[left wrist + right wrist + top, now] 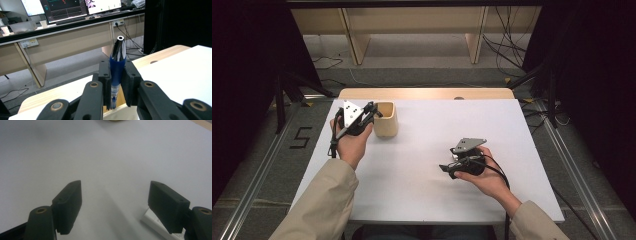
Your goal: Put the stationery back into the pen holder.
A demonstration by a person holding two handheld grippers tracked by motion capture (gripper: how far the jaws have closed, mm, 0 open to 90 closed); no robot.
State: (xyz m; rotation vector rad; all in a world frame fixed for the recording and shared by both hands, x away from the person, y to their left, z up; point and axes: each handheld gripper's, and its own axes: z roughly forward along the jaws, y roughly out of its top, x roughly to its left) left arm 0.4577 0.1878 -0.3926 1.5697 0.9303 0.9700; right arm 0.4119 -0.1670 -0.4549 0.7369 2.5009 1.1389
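My left gripper [371, 111] hovers at the left rim of a pale wooden cup [386, 119] near the table's back left. In the left gripper view, the left gripper [117, 63] is shut on a blue pen with a black tapered tip [118, 51]. The pen stands upright with its lower end pointing down toward the cup's pale rim [125, 108]. My right gripper [445, 169] rests low on the white sheet at the front right and points left. In its own view the right gripper [115, 192] is open with only bare sheet between the jaws.
A white sheet [422, 190] covers the table, whose wooden back edge [427, 93] has a small hole. A small white labelled object [153, 220] lies under my right jaw. Wooden shelving legs [354, 40] and cables [507, 45] stand on the floor beyond.
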